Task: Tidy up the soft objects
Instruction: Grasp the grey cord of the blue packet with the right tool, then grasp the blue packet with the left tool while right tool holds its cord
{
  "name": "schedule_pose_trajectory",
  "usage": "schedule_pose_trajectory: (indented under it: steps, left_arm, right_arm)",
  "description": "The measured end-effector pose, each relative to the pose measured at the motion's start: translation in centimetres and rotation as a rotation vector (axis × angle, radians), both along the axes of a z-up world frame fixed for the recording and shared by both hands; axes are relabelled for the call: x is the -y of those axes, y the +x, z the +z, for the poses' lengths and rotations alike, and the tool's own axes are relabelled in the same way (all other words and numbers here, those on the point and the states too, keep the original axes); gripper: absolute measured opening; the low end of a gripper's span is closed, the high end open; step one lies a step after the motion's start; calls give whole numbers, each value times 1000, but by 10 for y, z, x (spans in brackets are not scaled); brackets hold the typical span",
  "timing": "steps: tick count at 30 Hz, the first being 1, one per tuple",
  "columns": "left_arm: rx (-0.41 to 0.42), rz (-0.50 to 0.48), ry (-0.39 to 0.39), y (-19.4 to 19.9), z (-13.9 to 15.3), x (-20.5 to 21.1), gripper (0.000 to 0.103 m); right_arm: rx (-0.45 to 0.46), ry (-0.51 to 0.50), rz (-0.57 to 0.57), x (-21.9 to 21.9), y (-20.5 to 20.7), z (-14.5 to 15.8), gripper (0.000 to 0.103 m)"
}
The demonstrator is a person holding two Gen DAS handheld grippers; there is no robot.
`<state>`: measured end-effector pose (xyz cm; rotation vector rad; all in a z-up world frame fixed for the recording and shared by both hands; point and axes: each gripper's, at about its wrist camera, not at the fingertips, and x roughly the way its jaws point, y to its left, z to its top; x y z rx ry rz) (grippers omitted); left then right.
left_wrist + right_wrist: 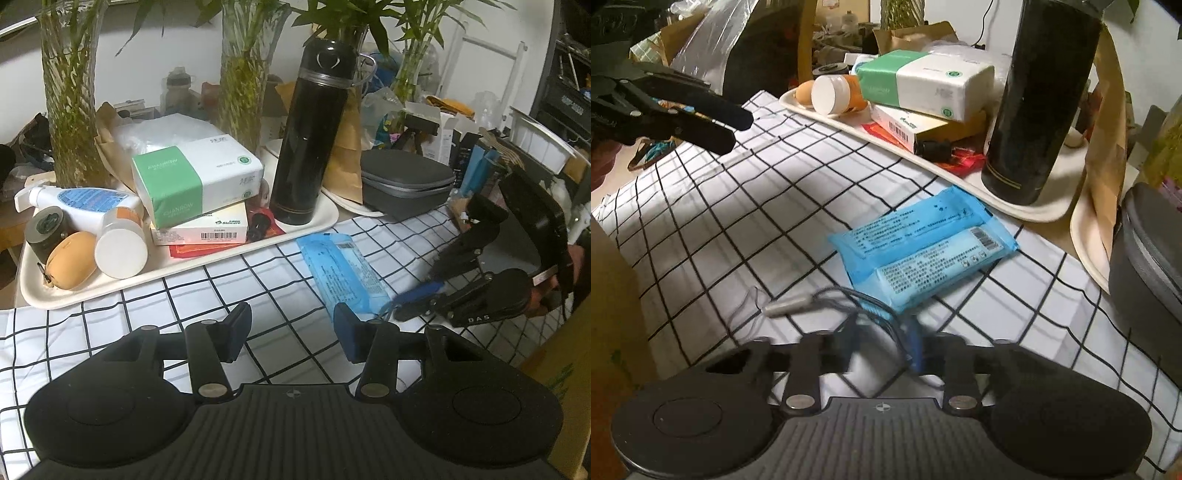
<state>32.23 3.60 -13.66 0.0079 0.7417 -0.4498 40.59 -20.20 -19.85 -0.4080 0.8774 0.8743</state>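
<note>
A blue pack of wet wipes [341, 271] lies flat on the checked tablecloth [221, 288], in front of the tray; it also shows in the right wrist view [923, 247]. My left gripper [291, 334] is open and empty, low over the cloth just left of the pack's near end. My right gripper [882, 350] is blurred, its jaws apart, just short of the pack's near corner, with a thin grey cord [820, 301] lying between the fingers. From the left wrist view the right gripper [410, 301] reaches in from the right.
A cream tray [177, 266] holds a green-and-white tissue pack [195, 181], a flat box, a black thermos [312, 136], bottles and a tan pouch. A grey zip case [406, 182], glass vases with bamboo and a paper bag stand behind.
</note>
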Motion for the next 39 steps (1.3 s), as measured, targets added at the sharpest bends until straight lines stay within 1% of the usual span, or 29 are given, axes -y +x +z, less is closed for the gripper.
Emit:
schedule_pose_trajectory:
  steps: [1,2,7,11,21,24,26,29,32,34,36,37,38,39]
  left_arm:
    - [1,2,-1,0,0,0,48]
    - [2,4,-1,0,0,0,48]
    - [8,10,-7,-1,2,-1,48]
    - [8,14,-3,0,2,-1,48]
    - [0,30,3,-1,7,-2,48]
    - [-9,58,9,-2,12,-4,48]
    - [-6,81,30,-4,18,-3,48]
    - [12,122,91,-7,29,1,48]
    - [22,116,125,-10,44,7,48]
    - [27,105,150,-9,54,14,49]
    - [26,92,178,-6,65,26,50]
    - [24,86,188,-5,70,31,56]
    - [13,76,198,-1,75,39,67]
    - [3,70,204,2,78,46,71]
  right_arm:
    - [-3,-12,-1,0,-1,1,7]
    - [1,-24,0,1,-3,1,5]
    - [49,-85,-5,3,-14,2,4]
    - [65,-102,-26,11,-20,8,4]
    - [138,-53,-169,44,-27,49,4]
    - [166,-47,-191,50,-35,62,4]
    - [187,-31,-209,53,-42,73,4]
    - [230,-18,-232,57,-54,88,4]
    - [255,6,-268,62,-67,99,4]
    - [270,3,-285,64,-74,102,4]
    - [278,2,-306,68,-81,105,4]
    - [282,2,-316,71,-83,106,4]
    - [287,3,-331,74,-85,108,4]
    - [289,9,-346,78,-88,110,4]
